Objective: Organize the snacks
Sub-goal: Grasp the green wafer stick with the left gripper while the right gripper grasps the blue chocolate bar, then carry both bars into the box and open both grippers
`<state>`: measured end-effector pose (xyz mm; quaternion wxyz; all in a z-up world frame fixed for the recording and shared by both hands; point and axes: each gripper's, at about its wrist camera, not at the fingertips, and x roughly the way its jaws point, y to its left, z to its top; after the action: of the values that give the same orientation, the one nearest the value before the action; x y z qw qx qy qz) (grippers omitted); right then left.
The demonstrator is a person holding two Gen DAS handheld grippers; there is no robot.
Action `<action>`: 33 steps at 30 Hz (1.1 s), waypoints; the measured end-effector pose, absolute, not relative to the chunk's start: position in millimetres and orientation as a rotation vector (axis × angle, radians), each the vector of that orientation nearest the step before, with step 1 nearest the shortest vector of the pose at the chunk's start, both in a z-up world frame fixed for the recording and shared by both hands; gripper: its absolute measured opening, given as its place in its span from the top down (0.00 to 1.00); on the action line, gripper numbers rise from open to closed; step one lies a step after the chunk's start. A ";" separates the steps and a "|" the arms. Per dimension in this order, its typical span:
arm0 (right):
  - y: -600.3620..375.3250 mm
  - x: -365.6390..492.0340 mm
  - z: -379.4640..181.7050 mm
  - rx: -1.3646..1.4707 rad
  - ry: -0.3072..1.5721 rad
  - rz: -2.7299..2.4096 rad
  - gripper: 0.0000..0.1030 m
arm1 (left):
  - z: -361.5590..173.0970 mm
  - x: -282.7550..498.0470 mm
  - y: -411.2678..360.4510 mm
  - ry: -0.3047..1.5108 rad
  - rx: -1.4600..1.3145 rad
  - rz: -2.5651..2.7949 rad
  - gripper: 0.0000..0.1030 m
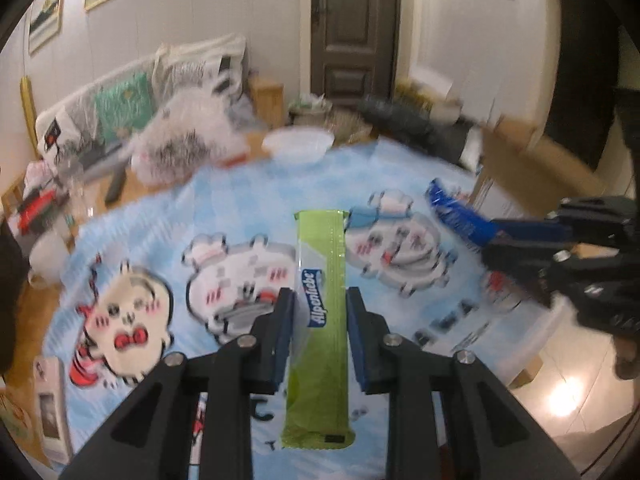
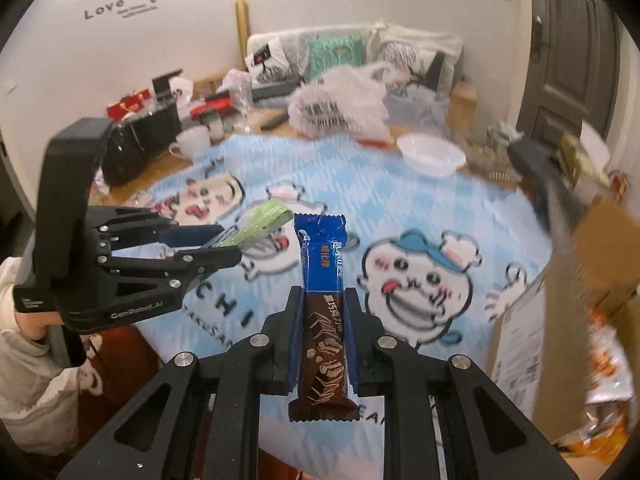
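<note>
Nearest you, your left gripper (image 1: 320, 300) is clamped across the middle of the green Alpenliebe stick (image 1: 320, 320), which runs lengthwise between the pads with both ends sticking out free; your right gripper (image 2: 320, 300) is closed the same way on the blue-and-brown chocolate bar (image 2: 322, 312), its crimped brown end hanging toward the camera and its blue end pointing away. Both snacks are off the blue cartoon tablecloth (image 1: 248, 208), held in the air above it.

What could go wrong, as I judge it: each wrapper is slick and gripped only at its midsection, so a quick swing or tilt could let it slide lengthwise out of the pads; the two grippers sit near each other, the blue bar's tip close beside your left fingers in the left view, so crossing paths could knock one snack loose; the cardboard box (image 2: 532, 320) at your right has a raised flap that a bar end could catch on.

Both grippers point forward and downward over the cloth, side by side; your sleeved hand (image 2: 24, 312) holds the left one from behind. Farther off, the white bowl (image 2: 432, 156) sits at the cloth's far edge, well apart from both snacks.
</note>
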<state>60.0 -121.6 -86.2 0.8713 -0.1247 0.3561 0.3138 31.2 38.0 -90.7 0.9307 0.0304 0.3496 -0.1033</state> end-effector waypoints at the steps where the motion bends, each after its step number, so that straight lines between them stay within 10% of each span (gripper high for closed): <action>1: -122.9 58.7 -77.3 -0.262 0.720 0.653 0.87 | -78.9 30.0 33.6 0.695 0.065 -0.224 0.77; 16: -240.8 65.0 -2.3 -0.162 0.546 0.447 0.87 | 33.0 52.2 -99.1 0.534 0.116 -0.495 0.77; 33: -355.8 93.1 -52.9 -0.085 0.704 0.269 0.87 | -28.1 119.6 -229.7 0.835 0.154 -0.607 0.77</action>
<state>93.1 -355.8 -52.9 0.9289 -0.0416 0.3438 0.1312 119.6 -229.7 -28.1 0.8668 0.0737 0.3988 -0.2900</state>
